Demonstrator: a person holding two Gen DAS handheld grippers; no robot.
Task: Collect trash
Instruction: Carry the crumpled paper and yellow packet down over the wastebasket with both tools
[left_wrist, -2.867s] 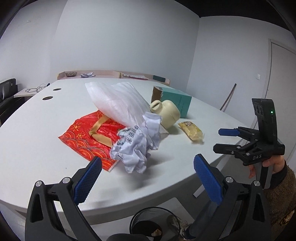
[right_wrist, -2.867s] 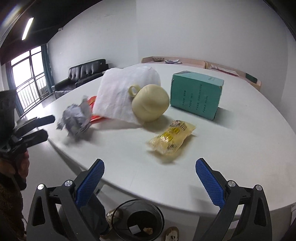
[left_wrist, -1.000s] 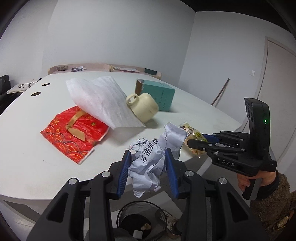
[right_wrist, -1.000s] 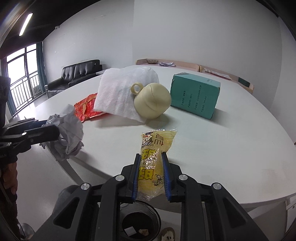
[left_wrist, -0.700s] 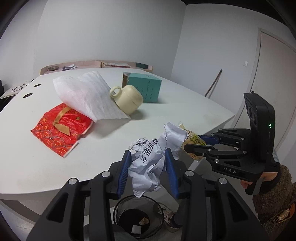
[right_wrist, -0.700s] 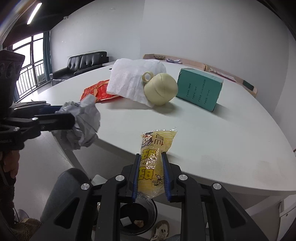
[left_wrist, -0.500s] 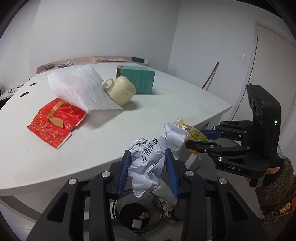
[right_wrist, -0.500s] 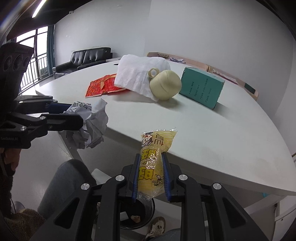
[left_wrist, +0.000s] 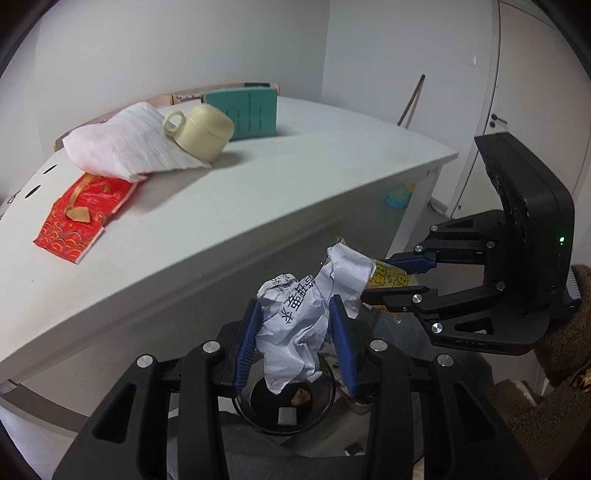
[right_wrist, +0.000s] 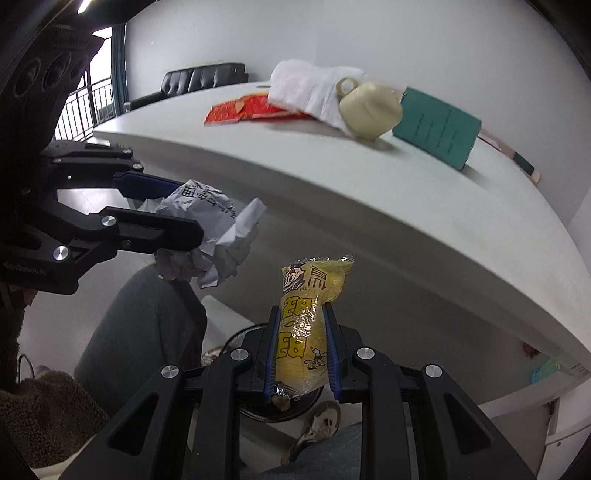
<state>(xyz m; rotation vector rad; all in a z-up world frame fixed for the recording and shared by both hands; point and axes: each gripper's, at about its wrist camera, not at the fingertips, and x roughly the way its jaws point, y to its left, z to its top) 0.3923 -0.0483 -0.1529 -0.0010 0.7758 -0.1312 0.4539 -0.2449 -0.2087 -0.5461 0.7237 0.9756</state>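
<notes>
**Both grippers loaded, held over the bin**

Nearest to me, my left gripper (left_wrist: 295, 341) is clamped on the crumpled paper (left_wrist: 295, 325), its blue pads (left_wrist: 246, 341) pressed into either side of the wad, which carries printed black characters. Directly below it I see the round black waste bin (left_wrist: 286, 410) on the floor, with a few scraps lying in its bottom. My right gripper (right_wrist: 301, 350) is closed tight on the yellow snack packet (right_wrist: 308, 325), held upright with its top sticking up past the fingertips; the bin's rim (right_wrist: 255, 410) shows just beneath it. The two grippers sit close together off the table edge, the packet just beside the paper in the left view.

Farther out lies the white table (left_wrist: 258, 192). On it I see a red envelope (left_wrist: 83, 218), a white foam sheet (left_wrist: 122, 147) overlapping it, a cream mug (left_wrist: 201, 127) tipped on its side against the sheet, and a teal box (left_wrist: 245, 112) standing behind the mug.
</notes>
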